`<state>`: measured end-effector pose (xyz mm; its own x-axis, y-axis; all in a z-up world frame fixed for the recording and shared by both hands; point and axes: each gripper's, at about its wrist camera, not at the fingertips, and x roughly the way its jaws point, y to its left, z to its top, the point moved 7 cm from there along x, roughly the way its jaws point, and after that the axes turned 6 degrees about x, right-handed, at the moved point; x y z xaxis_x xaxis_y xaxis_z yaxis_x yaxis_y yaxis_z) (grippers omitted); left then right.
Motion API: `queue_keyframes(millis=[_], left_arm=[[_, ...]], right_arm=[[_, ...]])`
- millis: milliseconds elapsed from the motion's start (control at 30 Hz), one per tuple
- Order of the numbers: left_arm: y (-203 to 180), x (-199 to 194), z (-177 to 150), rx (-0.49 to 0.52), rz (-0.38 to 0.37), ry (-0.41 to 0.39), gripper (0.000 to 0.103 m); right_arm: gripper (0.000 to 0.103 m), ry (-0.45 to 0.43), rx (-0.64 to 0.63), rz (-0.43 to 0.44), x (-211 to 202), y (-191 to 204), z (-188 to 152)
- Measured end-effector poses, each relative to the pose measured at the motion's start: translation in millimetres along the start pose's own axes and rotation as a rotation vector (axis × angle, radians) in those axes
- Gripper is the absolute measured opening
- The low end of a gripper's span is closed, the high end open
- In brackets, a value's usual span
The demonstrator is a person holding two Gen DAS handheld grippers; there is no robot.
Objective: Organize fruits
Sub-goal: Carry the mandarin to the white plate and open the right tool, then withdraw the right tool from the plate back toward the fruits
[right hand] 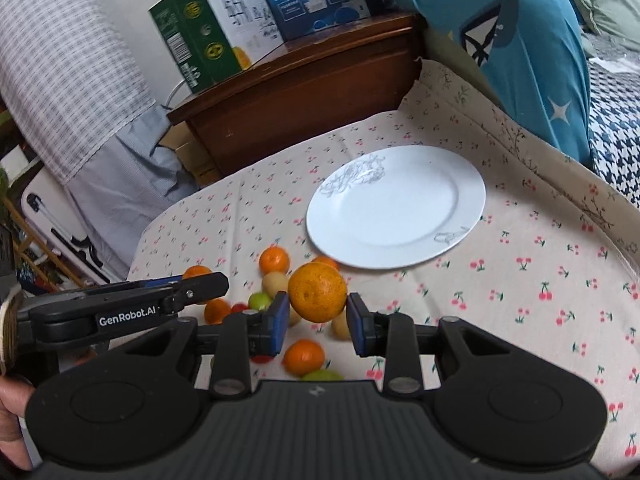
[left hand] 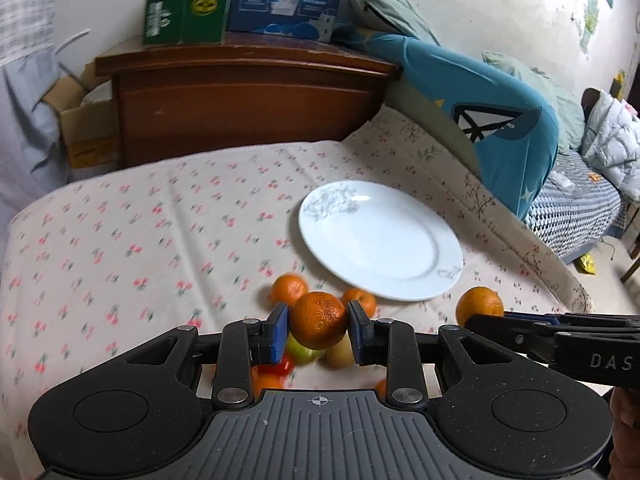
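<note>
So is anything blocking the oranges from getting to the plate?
Nothing visible does. Each claw, left and right, holds a round orange, and the round white china plate just beyond them lies bare.

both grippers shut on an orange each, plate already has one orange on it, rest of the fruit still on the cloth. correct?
Not quite: the plate is bare, with no orange on it, as the right wrist view shows. The rest holds: left gripper and right gripper each have jaws shut on an orange, and the other fruit lies on the cloth.
</note>
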<state>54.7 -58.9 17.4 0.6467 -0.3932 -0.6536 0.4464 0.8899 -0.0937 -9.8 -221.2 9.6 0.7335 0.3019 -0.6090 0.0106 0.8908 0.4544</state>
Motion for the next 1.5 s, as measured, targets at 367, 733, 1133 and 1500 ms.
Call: queue_keyframes(millis=[367, 733, 1133, 1500], left_arm=[[-11, 42, 31, 0.044, -0.057, 0.0, 0.028], [-16, 86, 46, 0.048, -0.091, 0.026, 0.028], [-17, 120, 41, 0.026, -0.098, 0.079, 0.029], [-9, 102, 55, 0.006, -0.026, 0.044, 0.063]], right_arm=[[0.031, 0.001, 0.03, -0.053, 32, -18, 32], [0.031, 0.011, 0.128, -0.121, 62, -42, 48], [0.032, 0.04, 0.172, -0.154, 86, -52, 47], [0.036, 0.003, 0.183, -0.145, 79, -55, 53]])
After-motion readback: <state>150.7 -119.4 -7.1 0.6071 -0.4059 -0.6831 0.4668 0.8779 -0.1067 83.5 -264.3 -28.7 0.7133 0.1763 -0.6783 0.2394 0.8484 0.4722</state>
